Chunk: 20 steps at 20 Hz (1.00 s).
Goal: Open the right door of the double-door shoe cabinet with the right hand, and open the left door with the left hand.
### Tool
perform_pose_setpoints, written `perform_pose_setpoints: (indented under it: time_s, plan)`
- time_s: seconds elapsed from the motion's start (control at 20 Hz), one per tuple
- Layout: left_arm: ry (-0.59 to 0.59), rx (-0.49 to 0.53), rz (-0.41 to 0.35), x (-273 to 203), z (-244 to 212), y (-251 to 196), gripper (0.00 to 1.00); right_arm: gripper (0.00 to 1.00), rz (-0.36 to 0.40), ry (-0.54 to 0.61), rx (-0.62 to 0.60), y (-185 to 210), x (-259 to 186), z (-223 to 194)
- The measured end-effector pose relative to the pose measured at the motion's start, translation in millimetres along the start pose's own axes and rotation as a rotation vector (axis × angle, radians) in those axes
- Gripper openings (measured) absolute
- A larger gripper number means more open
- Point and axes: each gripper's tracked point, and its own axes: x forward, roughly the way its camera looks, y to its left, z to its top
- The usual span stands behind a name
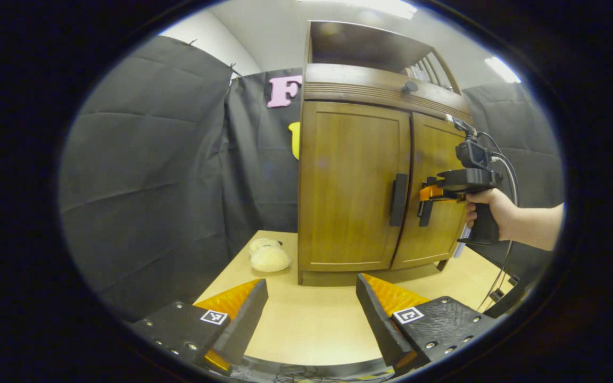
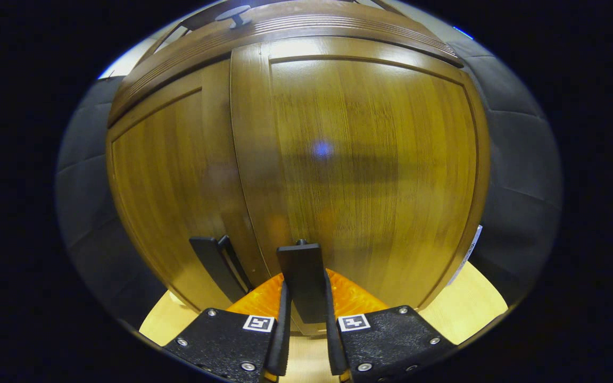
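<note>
Clamped between the right gripper (image 2: 306, 314) fingers, the right door handle (image 2: 302, 279) stands upright against the right door (image 2: 370, 159), which looks barely cracked or shut. Pull straight back, then let the wrist follow the hinge arc so the handle doesn't slip. Well back from the cabinet, the left gripper (image 1: 312, 314) hangs spread and empty, with the left door handle (image 1: 398, 199) ahead, up to its right.

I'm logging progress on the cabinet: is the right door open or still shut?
Shut, as far as shows: the right door lies about flush beside the left door. The right gripper is clamped on the right door's handle.
</note>
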Motion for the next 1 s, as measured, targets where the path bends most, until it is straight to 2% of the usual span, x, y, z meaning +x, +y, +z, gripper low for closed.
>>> perform_pose_setpoints:
  time_s: [0.05,0.1,0.15,0.2,0.45,0.55,0.6,0.65,0.8,1.0]
  plan:
    - [0.001,0.001,-0.008,0,0,-3,0.96,0.3,0.007,-0.001,-0.002,1,0,0]
    - [0.002,0.0,-0.018,0,-1,-8,1.0,0.3,0.013,-0.002,-0.003,1,0,0]
    - [0.003,-0.004,-0.028,-1,-3,-15,1.0,0.3,0.02,-0.003,-0.006,1,0,0]
    - [0.002,-0.009,-0.034,-3,-4,-22,0.96,0.3,0.026,-0.005,-0.008,1,1,0]
    - [-0.055,-0.02,-0.025,-13,21,-39,0.96,0.3,0.084,0.004,-0.024,5,4,1]
    - [-0.079,-0.018,-0.015,-17,32,-46,1.0,0.3,0.109,0.01,-0.016,7,4,0]
    - [-0.081,-0.016,-0.005,-19,34,-51,0.9,0.3,0.121,0.013,-0.015,9,4,1]
    - [-0.082,-0.017,0.006,-21,37,-57,1.0,0.3,0.133,0.014,-0.016,9,4,2]
    - [-0.091,-0.041,0.002,-34,51,-90,1.0,0.3,0.165,0.022,-0.01,-1,-8,-4]
    - [-0.14,0.005,0.005,-60,75,-127,1.0,0.3,0.209,0.029,0.014,-27,-42,-10]
